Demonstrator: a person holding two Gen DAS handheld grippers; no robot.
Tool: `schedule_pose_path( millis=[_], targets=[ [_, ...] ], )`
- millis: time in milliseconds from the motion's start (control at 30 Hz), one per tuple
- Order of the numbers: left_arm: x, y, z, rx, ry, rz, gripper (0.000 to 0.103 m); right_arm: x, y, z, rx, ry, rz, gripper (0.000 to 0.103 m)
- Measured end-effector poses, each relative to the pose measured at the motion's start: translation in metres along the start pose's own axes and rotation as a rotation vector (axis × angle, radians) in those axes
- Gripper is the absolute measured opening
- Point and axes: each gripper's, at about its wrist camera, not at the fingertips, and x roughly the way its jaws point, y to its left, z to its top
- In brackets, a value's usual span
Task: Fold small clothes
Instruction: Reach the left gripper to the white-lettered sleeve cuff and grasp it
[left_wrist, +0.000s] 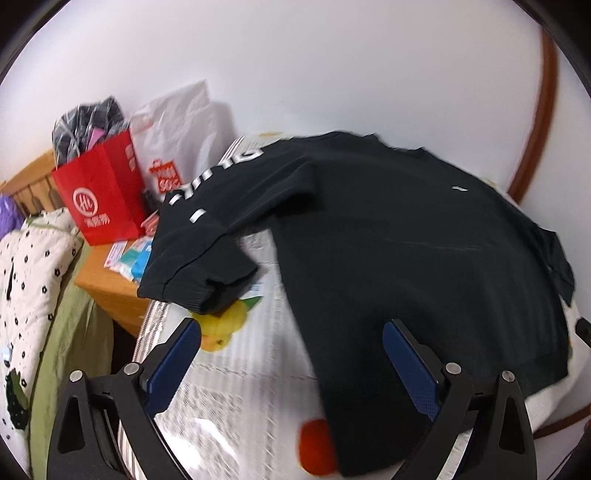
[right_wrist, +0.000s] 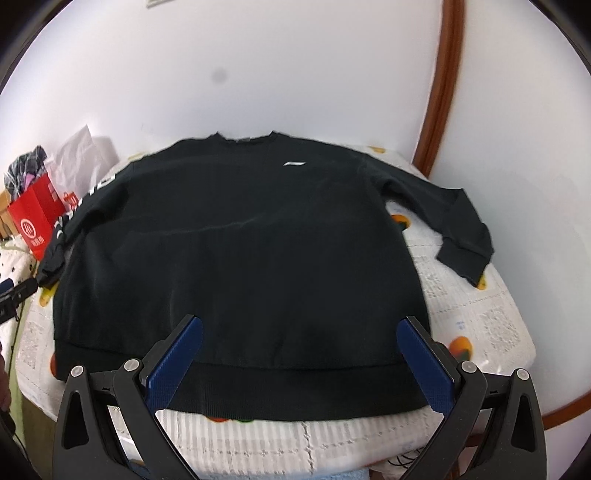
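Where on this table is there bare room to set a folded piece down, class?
Bare cloth shows right of the black sweatshirt, below its right sleeve, and in a strip before the hem. The left side is crowded: the left sleeve overhangs beside the red bag.

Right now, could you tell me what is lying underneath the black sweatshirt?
The black sweatshirt lies flat on a white tablecloth printed with fruit, visible around its edges. Whatever sits beneath its body is covered and cannot be seen.
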Motion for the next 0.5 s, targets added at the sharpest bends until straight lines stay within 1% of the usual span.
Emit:
schedule_pose_path(
  millis=[67,167,333,500],
  targets=[
    [0.015,0.01,0.002,-0.021,0.019,0.017,0.091,0.01,0.007,0.002,-0.017,0.009,0.0,0.103],
    [0.035,0.022,0.004,-0.023,0.039,0.052,0.088,0.025,0.016,0.009,-0.031,0.021,0.007,0.103],
    [0.062,0.033,0.008,0.016,0.059,0.132,0.088,0.048,0.031,0.02,-0.043,0.032,0.029,0.103],
    [0.085,0.035,0.011,0.058,0.079,0.188,0.08,0.069,0.043,0.028,-0.06,0.059,0.037,0.103]
  ],
)
